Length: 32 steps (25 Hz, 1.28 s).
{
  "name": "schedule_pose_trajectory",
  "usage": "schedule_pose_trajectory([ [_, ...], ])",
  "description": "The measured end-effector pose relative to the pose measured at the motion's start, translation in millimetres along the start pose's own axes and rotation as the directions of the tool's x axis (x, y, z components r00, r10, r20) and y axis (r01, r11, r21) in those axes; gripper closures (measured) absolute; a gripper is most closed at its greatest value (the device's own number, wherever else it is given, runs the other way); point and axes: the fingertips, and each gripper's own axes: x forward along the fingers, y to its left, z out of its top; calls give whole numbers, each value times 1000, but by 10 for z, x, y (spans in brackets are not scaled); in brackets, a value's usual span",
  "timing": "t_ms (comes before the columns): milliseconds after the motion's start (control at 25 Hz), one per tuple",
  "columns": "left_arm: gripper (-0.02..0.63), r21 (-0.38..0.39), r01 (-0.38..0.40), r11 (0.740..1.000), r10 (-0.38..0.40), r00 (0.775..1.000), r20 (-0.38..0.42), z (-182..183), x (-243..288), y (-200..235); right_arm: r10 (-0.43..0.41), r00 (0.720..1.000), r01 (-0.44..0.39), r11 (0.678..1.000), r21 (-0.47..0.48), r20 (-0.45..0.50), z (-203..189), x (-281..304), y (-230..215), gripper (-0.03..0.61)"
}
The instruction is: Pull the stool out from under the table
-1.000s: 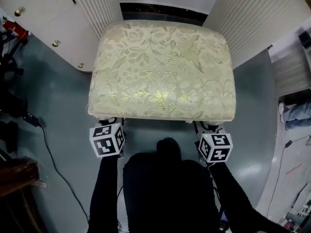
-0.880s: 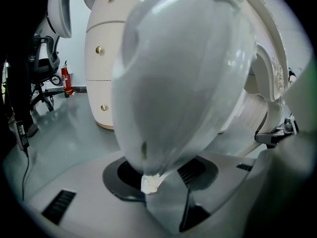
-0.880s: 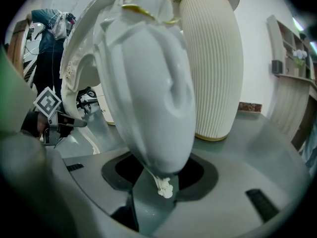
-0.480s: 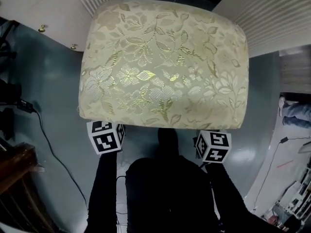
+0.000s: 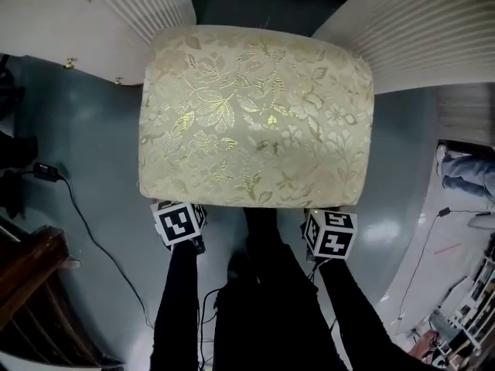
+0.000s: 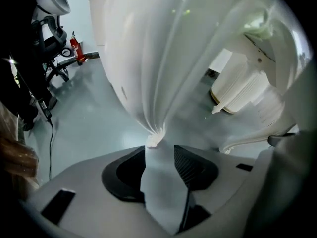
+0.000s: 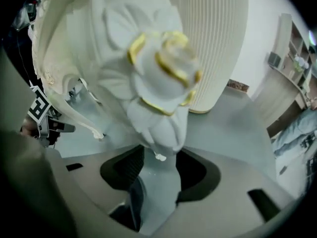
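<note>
Stool: cream leaf-brocade cushion, carved white legs; stood on grey floor before fluted worktop supports.
Left gripper: jaws stood parted, tapered leg tip at their ends, ungripped.
Right gripper: jaws had just been opening, released around gilt-trimmed leg.

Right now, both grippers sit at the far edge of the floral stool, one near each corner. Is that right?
Not quite. The left gripper and the right gripper sit at the near edge of the floral stool, the side toward the person, one near each corner. The head view shows this.
</note>
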Motion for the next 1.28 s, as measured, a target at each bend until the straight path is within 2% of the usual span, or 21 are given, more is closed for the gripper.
schedule_pose_trajectory([
  [200,422,-21,30,999,-31,999,-44,-48,-399,-159,29,995,-24,999,48,-97,-233,-422,85,399],
  [280,473,-11,36,999,-37,998,-50,-25,-630,-217,54,991,-47,997,55,-122,-261,-590,157,431],
  [360,528,-2,45,999,-45,998,-49,20,-879,-278,70,989,-65,997,47,-126,-213,-775,228,503],
  [560,585,6,73,997,-73,997,-38,171,-1448,-434,90,990,-88,996,17,-107,42,-1225,379,574],
  [680,606,0,99,995,-99,995,-23,294,-1766,-551,110,987,-109,994,12,-114,157,-1477,455,574],
  [1040,606,-1,176,984,-176,984,-5,601,-2714,-884,148,981,-150,989,-9,-125,460,-2228,514,574],
  [1280,606,-4,209,978,-209,978,14,777,-3198,-1031,153,983,-149,988,38,-99,731,-2634,438,575],
])
